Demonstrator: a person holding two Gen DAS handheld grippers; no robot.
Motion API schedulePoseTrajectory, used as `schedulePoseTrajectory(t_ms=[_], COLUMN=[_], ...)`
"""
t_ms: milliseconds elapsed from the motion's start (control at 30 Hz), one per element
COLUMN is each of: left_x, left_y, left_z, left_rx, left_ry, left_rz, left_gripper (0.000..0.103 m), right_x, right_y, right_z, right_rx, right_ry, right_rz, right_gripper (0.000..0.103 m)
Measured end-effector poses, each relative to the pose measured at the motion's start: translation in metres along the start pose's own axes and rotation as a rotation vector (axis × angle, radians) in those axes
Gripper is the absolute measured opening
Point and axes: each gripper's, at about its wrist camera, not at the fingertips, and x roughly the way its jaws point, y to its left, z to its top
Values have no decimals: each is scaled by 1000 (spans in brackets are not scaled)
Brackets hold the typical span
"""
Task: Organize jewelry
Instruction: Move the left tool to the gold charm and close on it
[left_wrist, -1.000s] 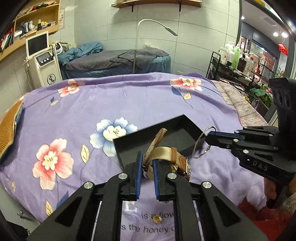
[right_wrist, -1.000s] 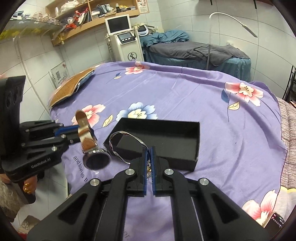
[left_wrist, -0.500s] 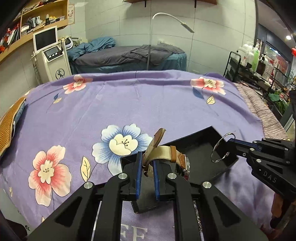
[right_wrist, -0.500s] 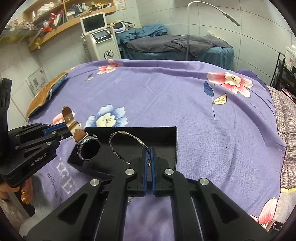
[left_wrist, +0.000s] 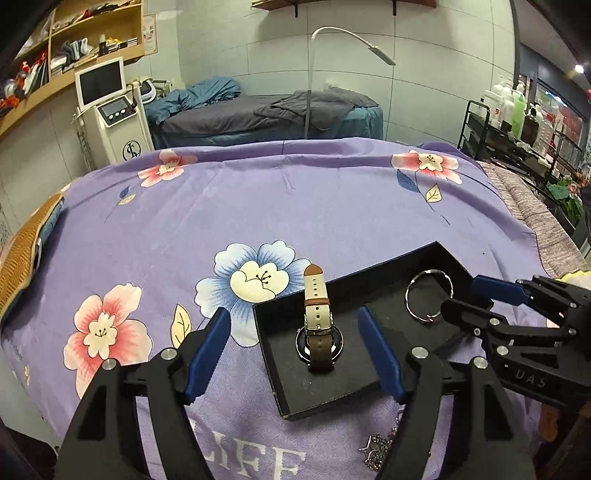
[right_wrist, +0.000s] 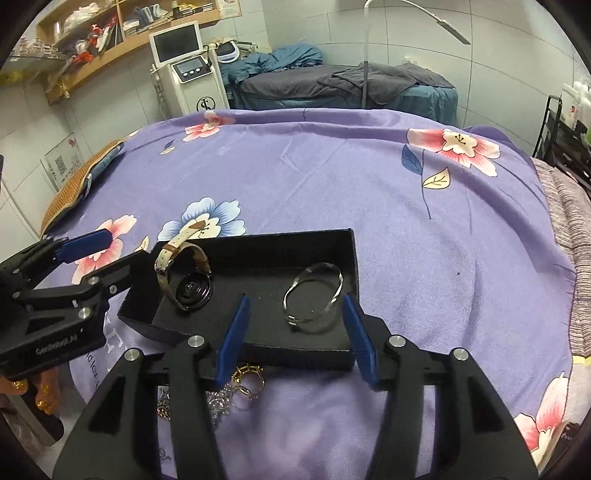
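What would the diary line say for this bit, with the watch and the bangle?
left gripper: open | right gripper: open | watch: in black tray | silver bangle: in tray | more jewelry: on purple sheet

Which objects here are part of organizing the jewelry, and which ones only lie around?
Part of the job:
- black tray
- watch, in the tray
- silver bangle, in the tray
- loose rings and chains, on the sheet before the tray

Only lying around:
- woven cushion
- floor lamp
- white machine
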Motion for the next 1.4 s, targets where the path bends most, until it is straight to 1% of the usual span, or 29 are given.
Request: schedulePoseTrajectory(t_ms=[67,133,200,300,400,533,600,667,733,800,833,933,1000,1100,1200,1267,1367,1400], left_x=[-1,-3,-7,-11,-16,-23,-28,-31,-34,-37,-39,-44,-47,-52,-52,-50,-44,-41], left_y=[-1,-1,1,4,7,7,8,8,9,9,10,12,11,5,-6,-13,-22,-25], left_z=[-2,-6,-11,-17,-24,-37,-44,-51,-60,-69,-74,-88,-97,-106,-113,-116,-118,-120], left_rx=[19,34,28,21,24,26,26,29,36,42,41,38,49,77,106,116,137,144], left_ry=[-2,-1,-1,4,19,22,18,34,50,67,76,107,131,148,167,174,188,197], left_rz=[30,55,59,52,40,22,4,-17,-33,-46,-61,-107,-145,-189,-229,-248,-252,-246], left_gripper=[83,84,87,92,93,93,93,92,88,81,79,70,60,51,45,44,43,40], right_x=[-2,-5,-12,-22,-29,-31,-31,-31,-32,-33,-34,-34,-34,-35,-35,-34,-34,-33], right_y=[4,5,4,3,5,10,11,13,12,13,15,19,21,26,30,31,29,27], right_z=[0,-1,-2,-4,-7,-17,-22,-29,-37,-43,-48,-59,-63,-69,-71,-71,-73,-72], right_rx=[-31,-33,-19,-13,-30,-46,-56,-62,-63,-70,-80,-107,-118,-142,-160,-164,-160,-155], right_ry=[-6,-6,-21,-41,-41,-15,-4,14,33,46,55,79,89,97,104,112,118,120], right_rz=[-24,-22,-27,-33,-24,3,9,17,35,48,53,65,77,92,98,99,92,90], right_gripper=[54,56,63,64,65,65,65,65,65,65,65,65,65,65,65,65,65,65])
